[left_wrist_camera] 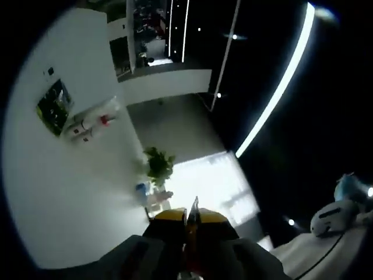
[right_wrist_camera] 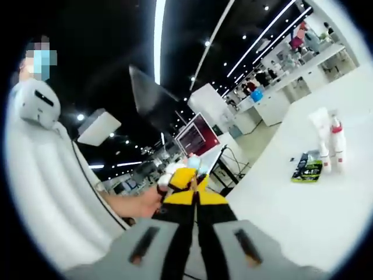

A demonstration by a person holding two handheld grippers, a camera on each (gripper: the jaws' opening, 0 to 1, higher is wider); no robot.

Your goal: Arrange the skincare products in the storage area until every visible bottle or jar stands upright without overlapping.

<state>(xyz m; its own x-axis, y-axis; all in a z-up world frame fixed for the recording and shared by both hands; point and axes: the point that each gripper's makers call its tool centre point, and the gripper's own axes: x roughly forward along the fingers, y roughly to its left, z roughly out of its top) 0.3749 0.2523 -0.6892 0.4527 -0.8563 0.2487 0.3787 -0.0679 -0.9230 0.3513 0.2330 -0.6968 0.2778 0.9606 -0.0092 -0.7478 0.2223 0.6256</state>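
Both views raised well off white table [left_wrist_camera: 64,204], rolled hard, facing out toward dark ceiling. Shared: bottle cluster [left_wrist_camera: 90,123] [right_wrist_camera: 327,140] and green packet [left_wrist_camera: 53,106] [right_wrist_camera: 307,170], far ahead.

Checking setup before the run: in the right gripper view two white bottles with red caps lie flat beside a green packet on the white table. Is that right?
Not quite. In the right gripper view the two white bottles with red on them stand upright, not flat, on the white table, close beside the green packet, which does lie flat.
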